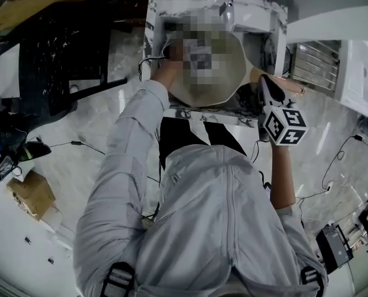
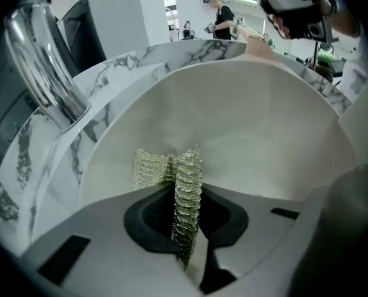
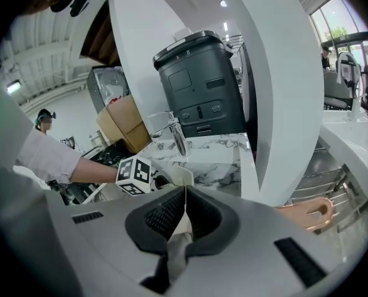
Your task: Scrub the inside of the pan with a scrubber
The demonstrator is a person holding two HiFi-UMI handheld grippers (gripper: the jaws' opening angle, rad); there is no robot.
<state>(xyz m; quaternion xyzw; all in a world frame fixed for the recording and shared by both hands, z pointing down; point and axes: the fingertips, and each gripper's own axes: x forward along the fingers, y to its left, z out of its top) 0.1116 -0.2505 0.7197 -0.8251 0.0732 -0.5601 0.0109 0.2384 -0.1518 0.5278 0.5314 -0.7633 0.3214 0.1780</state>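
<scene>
The left tongs [image 2: 185,218] pinch the scrubber [image 2: 153,169] tight inside the pan [image 2: 252,129], midway between the side edges of the surface [image 2: 115,73]. The right tongs [image 3: 184,212] are clamped on the pan's thin rim (a slim hold); hard scrubbing could twist it loose.

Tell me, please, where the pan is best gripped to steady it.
The pan's rim, from the person's right, jaws astride the wall: the edge is narrow enough to pinch, as the right hand-held gripper does, and the inside is left free for the scrubber.
</scene>
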